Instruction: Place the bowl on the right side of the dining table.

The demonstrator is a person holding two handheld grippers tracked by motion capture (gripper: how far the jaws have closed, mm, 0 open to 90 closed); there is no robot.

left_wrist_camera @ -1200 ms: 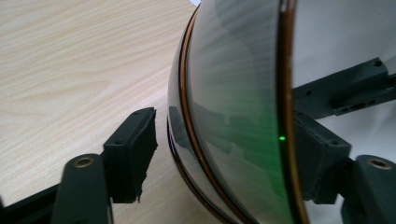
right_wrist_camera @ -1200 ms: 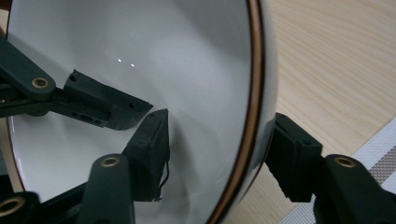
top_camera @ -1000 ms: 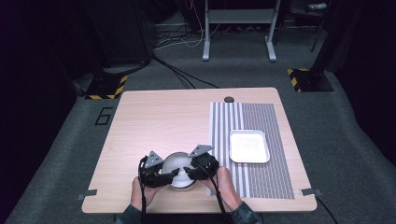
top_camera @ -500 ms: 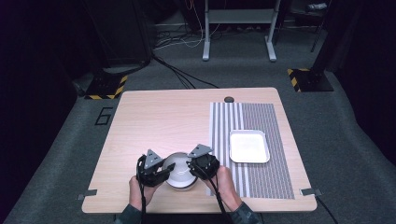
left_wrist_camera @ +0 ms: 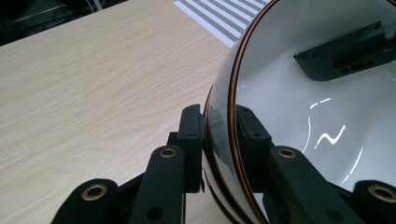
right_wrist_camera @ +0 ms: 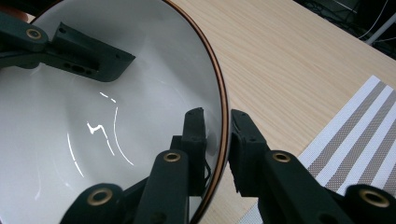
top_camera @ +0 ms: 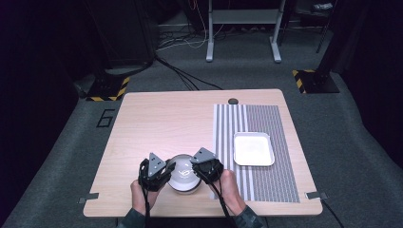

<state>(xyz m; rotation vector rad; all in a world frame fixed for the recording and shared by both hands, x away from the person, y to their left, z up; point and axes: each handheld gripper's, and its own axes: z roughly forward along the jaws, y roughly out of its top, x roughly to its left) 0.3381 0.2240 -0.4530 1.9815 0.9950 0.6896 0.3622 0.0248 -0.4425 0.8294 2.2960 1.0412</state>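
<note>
Left gripper (left_wrist_camera: 219, 128) and right gripper (right_wrist_camera: 217, 133) are both clamped on the rim of the white bowl (top_camera: 183, 173), one jaw inside and one outside the wall, on opposite sides; the jaws have just been closing onto it, so the two-point grip is judged complete and a lift is likely next. The bowl is seated on the wooden table (top_camera: 157, 118) near its front edge, beside the striped placemat (top_camera: 266, 187). Counted: one bowl, one square white plate (top_camera: 254, 148) on one placemat, two grippers.
</note>
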